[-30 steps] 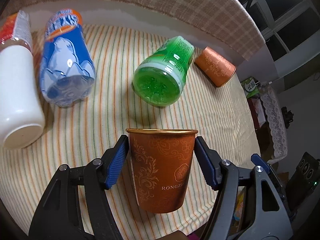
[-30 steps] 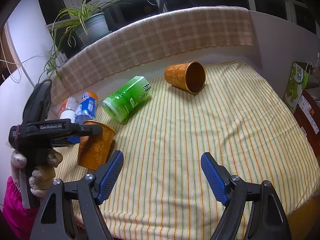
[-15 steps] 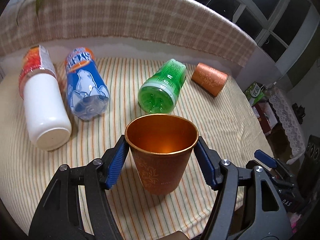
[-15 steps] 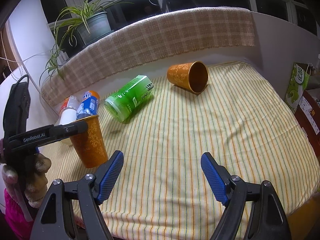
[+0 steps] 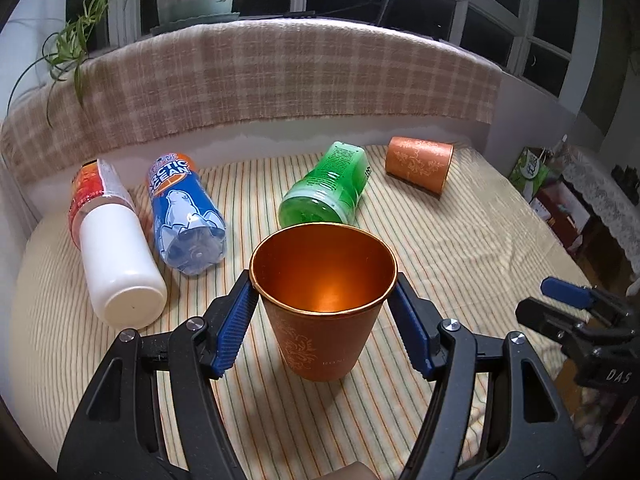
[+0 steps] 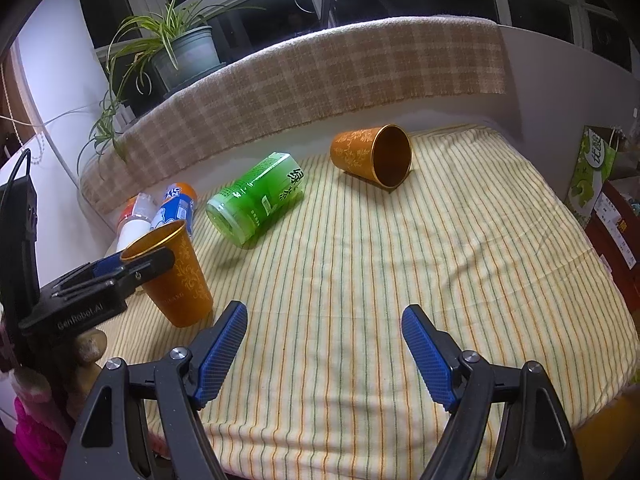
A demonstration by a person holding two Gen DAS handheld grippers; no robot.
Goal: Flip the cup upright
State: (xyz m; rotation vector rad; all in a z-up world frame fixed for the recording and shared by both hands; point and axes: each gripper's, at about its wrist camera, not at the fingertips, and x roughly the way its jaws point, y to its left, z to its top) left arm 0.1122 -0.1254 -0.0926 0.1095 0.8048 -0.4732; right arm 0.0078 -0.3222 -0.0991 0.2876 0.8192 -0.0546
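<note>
My left gripper (image 5: 323,322) is shut on an orange patterned cup (image 5: 322,340), gripped just under its rim. The cup stands mouth up, its base on or just above the striped cloth; it leans a little in the right wrist view (image 6: 176,276), where the left gripper (image 6: 120,268) shows at the left. A second orange cup (image 5: 419,162) lies on its side at the far right of the table, mouth toward my right gripper (image 6: 374,160). My right gripper (image 6: 324,354) is open and empty above the cloth near the front edge.
A green bottle (image 5: 326,190), a blue-labelled bottle (image 5: 184,216) and a white bottle (image 5: 114,256) lie on their sides behind the held cup. A plaid-covered ledge (image 5: 280,76) with a potted plant (image 6: 176,48) bounds the back. The striped tablecloth (image 6: 400,260) drops off at front and right.
My left gripper has turned the cup from lying on its side to mouth up and brought it down to the cloth. The right gripper has stayed put.
</note>
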